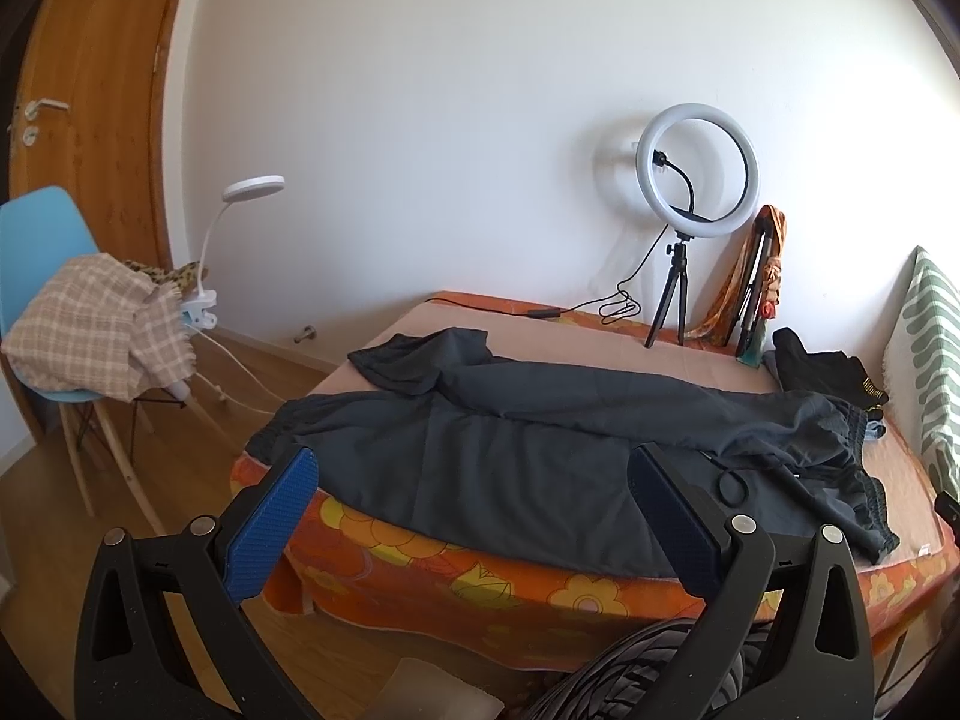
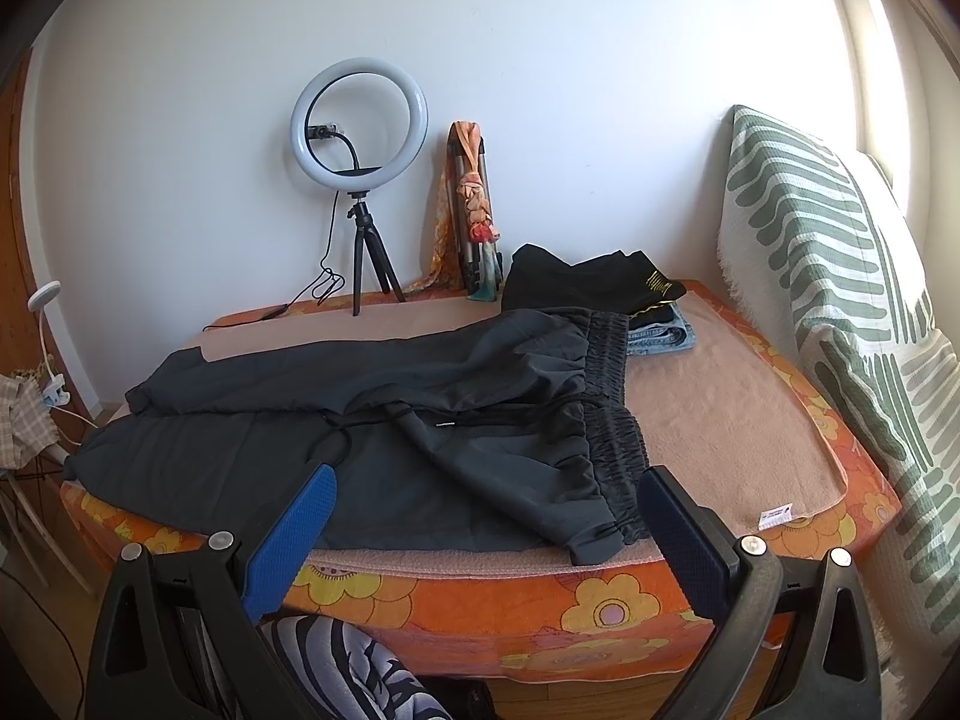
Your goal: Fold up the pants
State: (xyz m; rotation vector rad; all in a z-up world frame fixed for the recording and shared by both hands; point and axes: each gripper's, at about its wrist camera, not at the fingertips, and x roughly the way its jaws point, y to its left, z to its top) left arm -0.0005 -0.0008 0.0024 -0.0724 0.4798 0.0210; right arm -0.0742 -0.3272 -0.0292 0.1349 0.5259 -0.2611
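Observation:
Dark grey pants [image 1: 528,438] lie spread across the bed, legs to the left, elastic waistband to the right; they also show in the right wrist view [image 2: 384,414]. A black drawstring [image 2: 384,414] lies on the front. My left gripper [image 1: 474,486] is open and empty, held in front of the bed's near edge over the leg part. My right gripper [image 2: 489,504] is open and empty, near the waistband corner [image 2: 600,540] at the bed's front edge.
The bed [image 2: 720,420] has a tan blanket and an orange flowered cover. A ring light on a tripod [image 2: 360,120], a scarf-wrapped stand [image 2: 474,204] and a pile of folded clothes [image 2: 606,288] stand at the back. A striped cushion [image 2: 840,300] is on the right. A blue chair [image 1: 54,300] is on the left.

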